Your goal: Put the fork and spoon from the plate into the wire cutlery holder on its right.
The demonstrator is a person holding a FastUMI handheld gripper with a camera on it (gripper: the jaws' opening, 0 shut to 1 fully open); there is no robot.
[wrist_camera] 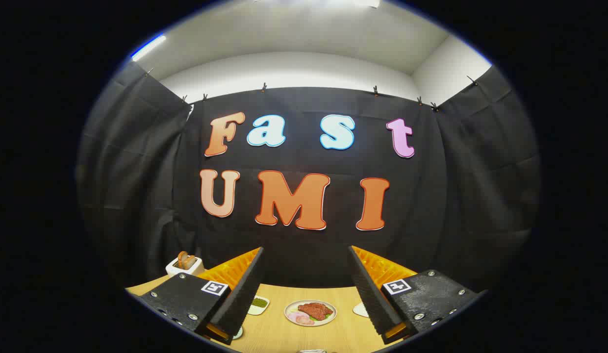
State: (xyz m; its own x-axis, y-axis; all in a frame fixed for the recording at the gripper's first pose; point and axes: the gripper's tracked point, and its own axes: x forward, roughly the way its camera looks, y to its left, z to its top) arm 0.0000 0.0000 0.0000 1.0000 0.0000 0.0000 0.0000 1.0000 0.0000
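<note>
Two fingers [235, 299] of the claw [306, 289] are standing wide apart, and they are holding nothing; only the air and the worktop are showing between them. Just below them, close to the camera, a small pale rim of something [311, 351] is peeking in, too cut off to tell what it is.

Beyond the fingers the wooden worktop [274, 333] is stretching away. Between the two fingers, a bit ahead, a round plate [310, 312] is lying on it, carrying a piece of brown meat with some pink slices and a green leaf. I cannot see a fork or a spoon on this plate, and I cannot tell where the wire holder is.

Beside the left finger a small white dish [258, 305] with something green is sitting. Near the right finger the edge of another white dish [360, 309] is showing, mostly hidden by the finger.

Farther away, behind the left finger, a white toaster [185, 265] with two slices of bread is standing near the black cloth wall [309, 255].
</note>
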